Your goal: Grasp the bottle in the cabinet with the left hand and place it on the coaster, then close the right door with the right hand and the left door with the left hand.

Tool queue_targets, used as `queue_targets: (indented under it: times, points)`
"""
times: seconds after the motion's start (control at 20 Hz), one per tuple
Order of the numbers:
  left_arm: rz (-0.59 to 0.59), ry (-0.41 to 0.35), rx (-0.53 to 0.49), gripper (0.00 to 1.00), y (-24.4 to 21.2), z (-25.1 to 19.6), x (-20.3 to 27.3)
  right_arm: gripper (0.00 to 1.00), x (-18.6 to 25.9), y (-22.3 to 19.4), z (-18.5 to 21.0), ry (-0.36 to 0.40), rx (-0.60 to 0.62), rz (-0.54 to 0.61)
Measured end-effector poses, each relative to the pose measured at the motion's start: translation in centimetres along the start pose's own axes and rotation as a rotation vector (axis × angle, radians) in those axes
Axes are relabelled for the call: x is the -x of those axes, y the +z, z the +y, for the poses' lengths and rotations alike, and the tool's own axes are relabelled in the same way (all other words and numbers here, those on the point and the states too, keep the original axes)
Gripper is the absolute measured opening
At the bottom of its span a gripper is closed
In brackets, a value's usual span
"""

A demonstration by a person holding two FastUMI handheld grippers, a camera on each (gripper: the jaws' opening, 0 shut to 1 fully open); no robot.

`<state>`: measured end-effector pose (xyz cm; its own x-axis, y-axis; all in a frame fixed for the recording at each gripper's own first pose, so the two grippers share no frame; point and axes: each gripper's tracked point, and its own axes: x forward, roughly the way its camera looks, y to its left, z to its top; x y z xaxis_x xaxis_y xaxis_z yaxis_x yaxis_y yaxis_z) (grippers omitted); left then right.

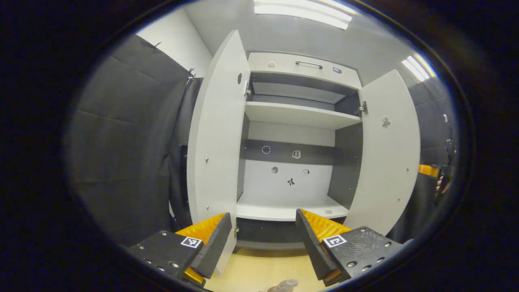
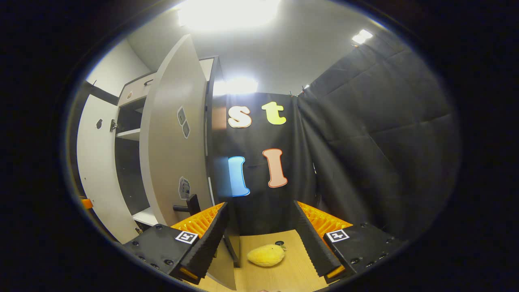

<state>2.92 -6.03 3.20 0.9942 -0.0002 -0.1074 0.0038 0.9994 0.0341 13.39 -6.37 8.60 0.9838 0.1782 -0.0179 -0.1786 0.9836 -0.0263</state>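
Bottle: what I take for its cap, low on the desk near my left claw
Left claw: spread wide, empty
Cabinet: both doors open
Right claw: spread wide, empty, beside the right door
Lemon: on desk

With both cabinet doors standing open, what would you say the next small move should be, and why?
Probably swing the right claw, open and empty, toward the right door beside it to push it shut: the bottle already stands on the table, outside the cabinet.
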Motion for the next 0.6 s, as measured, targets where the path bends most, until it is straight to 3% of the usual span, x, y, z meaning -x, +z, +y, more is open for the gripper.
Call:
queue_targets:
  times: [0.3, 0.45, 0.5, 0.6]
  points:
    - [0.005, -0.026, -0.053, 0.92, -0.6, -1.2, 0.3, 0.99, -1.8, -1.2, 2.0, 0.059, 0.082, 0.042]
    - [0.021, -0.039, -0.042, 0.92, -1.4, -1.9, 0.4, 0.92, -1.7, -0.7, 2.3, 0.059, 0.088, 0.027]
    - [0.023, -0.045, -0.031, 0.92, -1.6, -2.1, 0.5, 0.96, -1.6, -0.7, 2.6, 0.062, 0.081, 0.027]
    - [0.027, -0.054, -0.017, 0.92, -1.8, -2.4, 0.4, 0.96, -1.4, -0.6, 3.4, 0.069, 0.080, 0.032]
